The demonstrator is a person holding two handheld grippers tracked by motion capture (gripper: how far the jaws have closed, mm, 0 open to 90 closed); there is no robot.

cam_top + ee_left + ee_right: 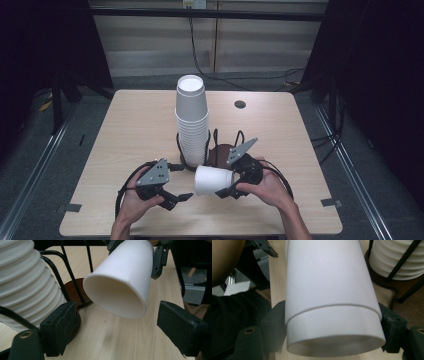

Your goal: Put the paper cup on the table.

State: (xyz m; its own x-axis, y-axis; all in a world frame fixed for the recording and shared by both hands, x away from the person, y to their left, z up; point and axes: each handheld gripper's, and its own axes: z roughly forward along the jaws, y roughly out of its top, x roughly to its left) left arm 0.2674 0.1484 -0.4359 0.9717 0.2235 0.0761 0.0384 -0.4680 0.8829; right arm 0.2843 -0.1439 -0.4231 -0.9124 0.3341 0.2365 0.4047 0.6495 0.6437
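Observation:
A tall stack of white paper cups (pixel 191 120) stands in a black wire holder (pixel 207 150) on a brown base at the table's middle. My right gripper (pixel 227 181) is shut on a single white cup (pixel 214 180), which lies on its side above the table with its mouth to the left. In the right gripper view the cup (pixel 329 290) sits between both jaws, and a step rings its wall. My left gripper (pixel 186 182) is open just left of the mouth. In the left gripper view the cup (pixel 122 282) hangs ahead of the spread jaws, apart from them.
The light wooden table (pixel 140 125) has a round cable hole (pixel 240 104) at the back right. The stack (pixel 22 285) and its wires (pixel 57 275) stand close beside the left gripper. Dark floor and cables surround the table; both hands are near its front edge.

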